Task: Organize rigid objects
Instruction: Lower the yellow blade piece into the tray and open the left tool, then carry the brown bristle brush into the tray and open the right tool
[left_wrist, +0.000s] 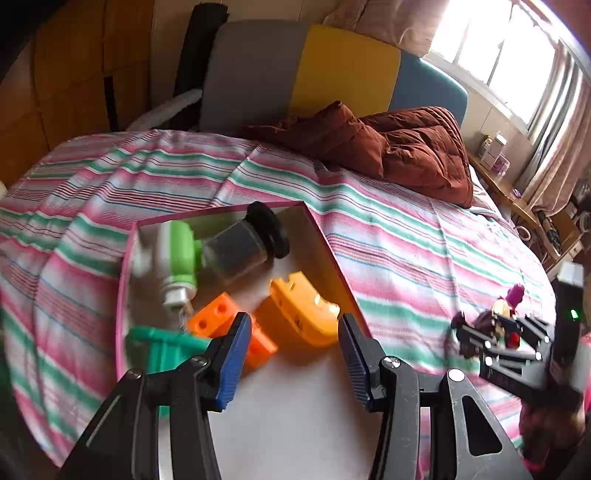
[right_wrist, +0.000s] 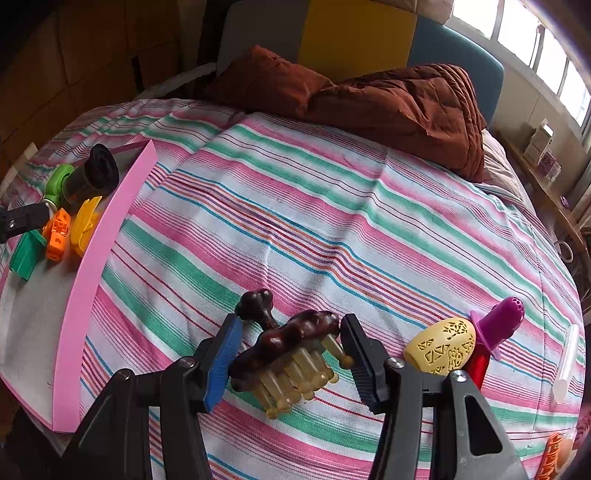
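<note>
Straddling one brown massager (right_wrist: 291, 343), right tongs (right_wrist: 291, 347) gape.

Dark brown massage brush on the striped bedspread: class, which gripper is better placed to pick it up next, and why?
The right gripper. Its open jaws already straddle the dark brown massage brush, while the left gripper hangs open over the pink box, away from the brush.
</note>
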